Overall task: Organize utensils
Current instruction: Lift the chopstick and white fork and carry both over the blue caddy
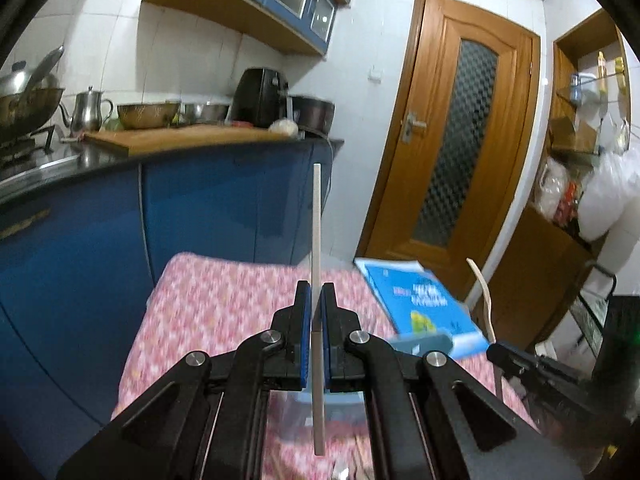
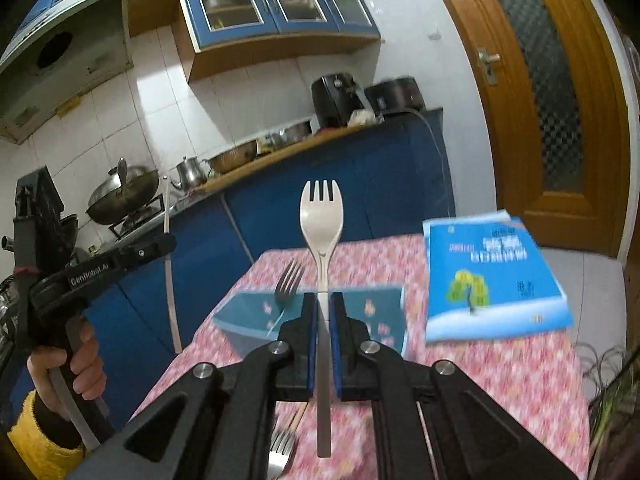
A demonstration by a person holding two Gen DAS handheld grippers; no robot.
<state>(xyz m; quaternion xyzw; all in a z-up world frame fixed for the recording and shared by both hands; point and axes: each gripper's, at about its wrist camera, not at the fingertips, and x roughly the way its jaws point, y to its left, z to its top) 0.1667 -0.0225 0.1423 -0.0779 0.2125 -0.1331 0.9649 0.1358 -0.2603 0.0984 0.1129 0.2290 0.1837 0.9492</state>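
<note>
L wrist view: my left gripper (image 1: 317, 300) is clamped on a thin pale utensil (image 1: 316, 240), seen edge-on, standing upright and running from 12 to 6 o'clock; can't tell which kind. I'd guess it's pinched mid-handle for balance. A blue book (image 1: 424, 304) lies at 3 o'clock on the pink floral cloth (image 1: 208, 304).

R wrist view: my right gripper (image 2: 323, 312) is squeezed tight on a pale spork (image 2: 322, 220), tines up at 12. A blue tray (image 2: 248, 320) w/ a metal fork (image 2: 289, 280) sits just ahead, prob the drop spot. Another fork (image 2: 280, 446) lies at 6 o'clock. Kitchen counter (image 2: 280, 148) w/ pots is behind.
</note>
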